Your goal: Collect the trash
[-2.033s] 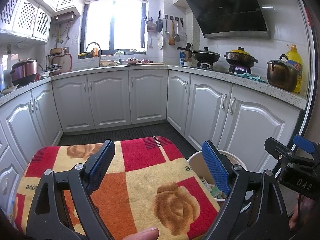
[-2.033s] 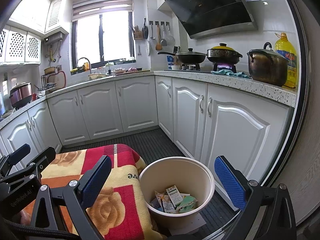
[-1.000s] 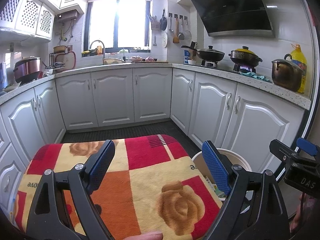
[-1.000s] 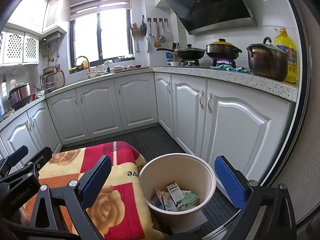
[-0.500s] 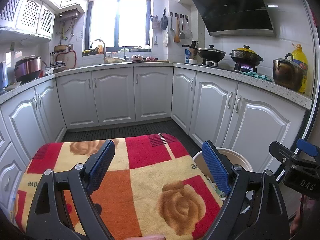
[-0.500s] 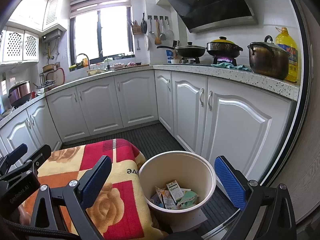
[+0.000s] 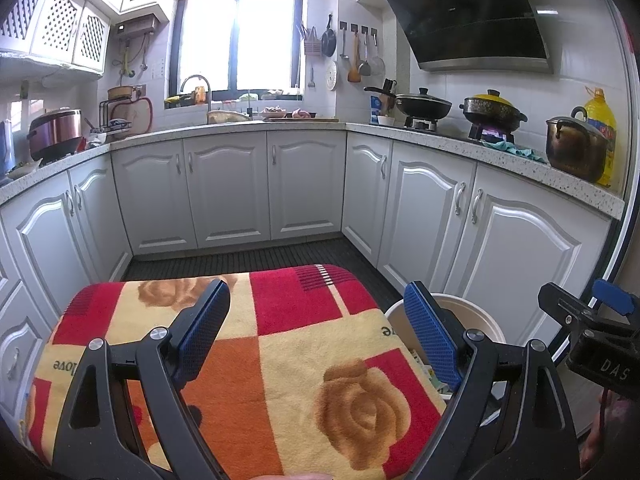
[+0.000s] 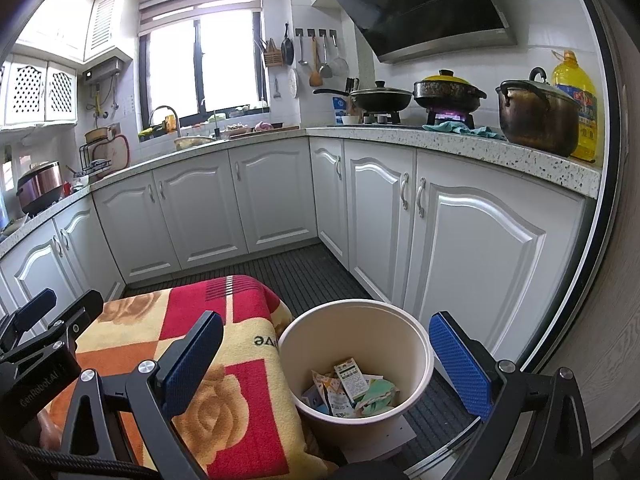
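A cream round bin (image 8: 356, 356) stands on the floor to the right of a low surface draped in a red, orange and cream rose blanket (image 7: 280, 344). Crumpled wrappers and paper scraps (image 8: 352, 390) lie in the bin's bottom. My left gripper (image 7: 316, 336) hovers open over the blanket with nothing between its blue pads. My right gripper (image 8: 324, 364) is open too, its jaws wide on either side of the bin's mouth, empty. The bin's rim (image 7: 488, 320) shows behind the left gripper's right finger. No loose trash shows on the blanket.
White base cabinets (image 7: 228, 188) wrap around a dark ribbed floor mat (image 8: 304, 268). Pots (image 8: 536, 112), a lit burner, a yellow oil bottle (image 8: 576, 100) and a teal cloth sit on the right counter. A rice cooker (image 7: 54, 132) stands at the left. The other gripper's body (image 7: 600, 344) shows at right.
Both views have shifted slightly since two seconds ago, the cameras tilting down a little. Over the last second nothing visibly moved; both grippers stayed open.
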### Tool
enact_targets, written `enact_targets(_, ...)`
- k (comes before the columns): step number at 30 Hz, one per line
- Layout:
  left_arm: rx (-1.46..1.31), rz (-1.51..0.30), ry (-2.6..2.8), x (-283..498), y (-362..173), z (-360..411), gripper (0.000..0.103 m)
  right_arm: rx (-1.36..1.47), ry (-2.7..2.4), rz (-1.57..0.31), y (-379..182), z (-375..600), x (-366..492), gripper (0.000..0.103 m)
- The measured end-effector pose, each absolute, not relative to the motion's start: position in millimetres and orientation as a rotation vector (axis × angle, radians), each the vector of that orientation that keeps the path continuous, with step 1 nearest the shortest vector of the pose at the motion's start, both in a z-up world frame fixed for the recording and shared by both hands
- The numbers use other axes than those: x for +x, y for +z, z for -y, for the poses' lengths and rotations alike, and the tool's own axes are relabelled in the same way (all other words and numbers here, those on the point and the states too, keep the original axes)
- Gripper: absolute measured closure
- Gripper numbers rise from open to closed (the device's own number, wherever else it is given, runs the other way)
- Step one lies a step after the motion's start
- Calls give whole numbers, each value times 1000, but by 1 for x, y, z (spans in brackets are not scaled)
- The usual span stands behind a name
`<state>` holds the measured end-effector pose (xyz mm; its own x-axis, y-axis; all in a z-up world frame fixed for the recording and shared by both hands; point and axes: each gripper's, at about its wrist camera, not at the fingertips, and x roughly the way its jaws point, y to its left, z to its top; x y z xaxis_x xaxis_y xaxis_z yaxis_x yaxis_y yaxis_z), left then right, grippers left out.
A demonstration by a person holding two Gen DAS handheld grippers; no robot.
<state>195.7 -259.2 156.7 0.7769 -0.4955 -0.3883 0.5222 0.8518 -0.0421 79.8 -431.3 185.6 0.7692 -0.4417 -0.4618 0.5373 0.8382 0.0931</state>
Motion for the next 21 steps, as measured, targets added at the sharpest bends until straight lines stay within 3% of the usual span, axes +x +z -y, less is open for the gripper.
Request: enact_targets(21, 99, -406, -572, 198, 153, 263, 14, 222, -539, -463, 181, 432, 84, 1)
